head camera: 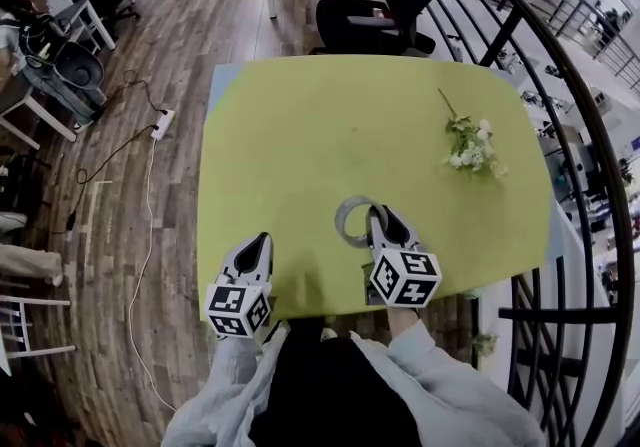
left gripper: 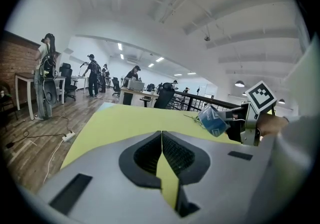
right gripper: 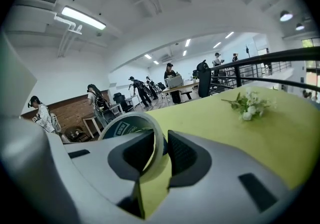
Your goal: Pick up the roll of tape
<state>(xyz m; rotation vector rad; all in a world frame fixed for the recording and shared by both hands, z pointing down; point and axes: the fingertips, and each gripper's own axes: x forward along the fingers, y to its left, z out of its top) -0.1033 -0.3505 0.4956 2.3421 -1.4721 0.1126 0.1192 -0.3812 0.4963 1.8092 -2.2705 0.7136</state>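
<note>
The roll of tape (head camera: 350, 219), a pale ring with a dark printed core, is lifted off the yellow-green table (head camera: 300, 135), and my right gripper (head camera: 376, 217) is shut on its wall. In the right gripper view the tape (right gripper: 131, 127) stands upright between the jaws of the right gripper (right gripper: 161, 142), one pad inside the ring and one outside. My left gripper (head camera: 262, 239) hovers over the table's near edge, shut and empty. The left gripper view shows the left gripper (left gripper: 161, 136) with its jaws meeting, and the tape (left gripper: 212, 121) held by the right gripper (left gripper: 226, 124) off to the right.
A sprig of white flowers (head camera: 470, 147) lies near the table's right side and also shows in the right gripper view as the flowers (right gripper: 248, 105). A black office chair (head camera: 372, 15) stands behind the table. A curved black railing (head camera: 560, 185) runs along the right.
</note>
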